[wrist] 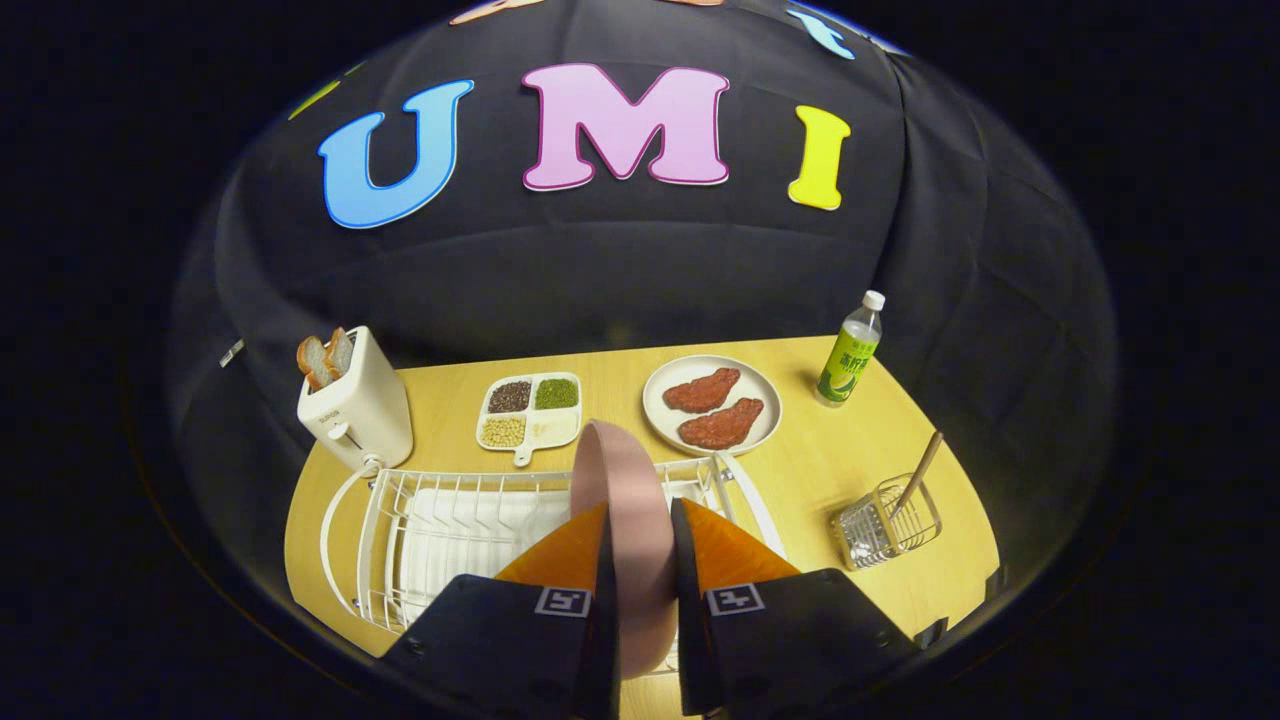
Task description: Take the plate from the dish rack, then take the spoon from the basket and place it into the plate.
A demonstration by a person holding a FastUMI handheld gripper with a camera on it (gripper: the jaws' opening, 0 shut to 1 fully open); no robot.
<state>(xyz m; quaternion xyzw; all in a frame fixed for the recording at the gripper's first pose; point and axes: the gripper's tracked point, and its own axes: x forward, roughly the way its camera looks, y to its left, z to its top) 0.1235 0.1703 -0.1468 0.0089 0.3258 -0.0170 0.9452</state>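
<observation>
The gripper (640, 560) has its jaws drawn narrow and clamped on the pink plate (625, 500), which stands on edge between the fingers, over the white dish rack (440, 530); whether its lower rim sits in the rack's slots is hidden. The plate looks rigid, smooth and likely slippery, probably breakable, so a firm pinch across the rim seems right. Right of the rack, well apart, a wire basket (885, 525) holds the spoon (920, 470), its thin handle leaning up and out, the natural place to grasp. Farther off, a divided tray (528, 410) carries grains in separate compartments, a round plate (712, 405) bears two reddish patties, and a toaster (355, 405) at far left holds bread.
</observation>
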